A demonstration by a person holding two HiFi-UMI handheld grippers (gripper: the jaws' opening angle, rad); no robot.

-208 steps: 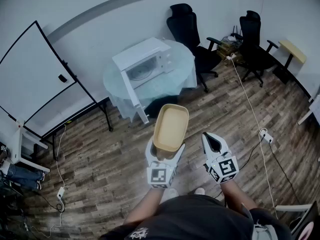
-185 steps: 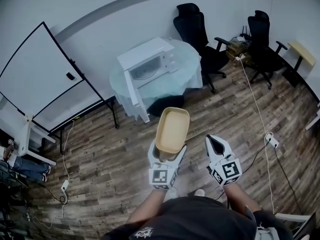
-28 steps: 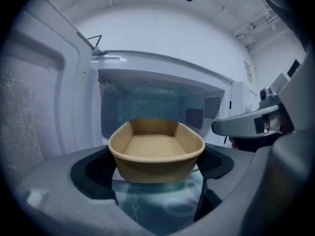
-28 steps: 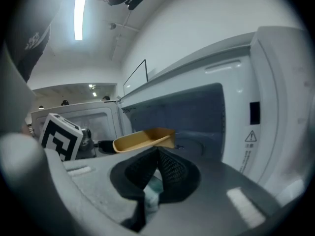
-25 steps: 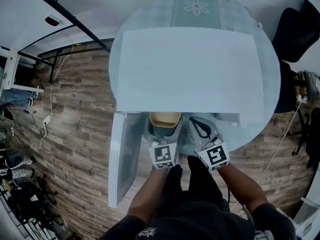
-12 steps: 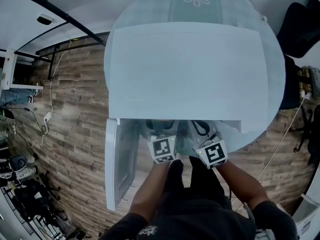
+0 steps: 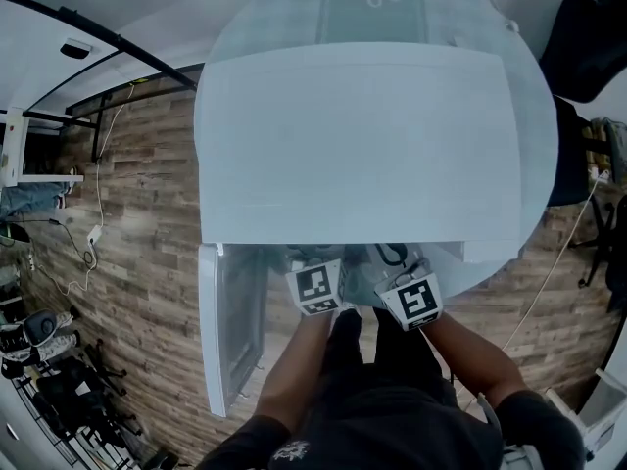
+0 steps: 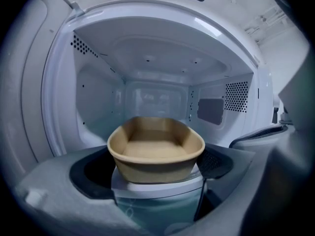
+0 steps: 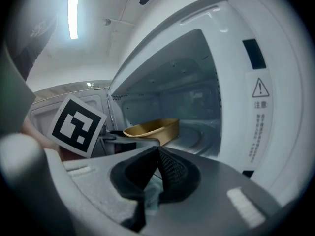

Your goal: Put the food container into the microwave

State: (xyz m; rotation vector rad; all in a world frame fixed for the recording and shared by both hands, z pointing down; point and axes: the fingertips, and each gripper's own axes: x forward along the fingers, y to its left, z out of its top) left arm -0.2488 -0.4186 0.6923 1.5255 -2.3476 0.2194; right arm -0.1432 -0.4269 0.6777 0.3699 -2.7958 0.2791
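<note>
Since the left tongs (image 8: 155,176) are clamped on the near end of the container (image 8: 155,146), and it is carried level inside the mouth of the microwave (image 7: 372,135), the step in hand is the insertion itself, late in the task. At the near edge of the table (image 7: 284,16), the right tongs (image 9: 156,167) hover just beside the left, pads pressed together with nothing between them. The door (image 7: 231,326) hangs open to the left, out past the table's near edge. From the right gripper view the container seems to ride above the cavity floor, not resting on it. Next, I judge, it needs pushing a little deeper toward the back wall and lowering until the base sits flat, then the left tongs opening and drawing straight out. The right tongs are free for the door.
</note>
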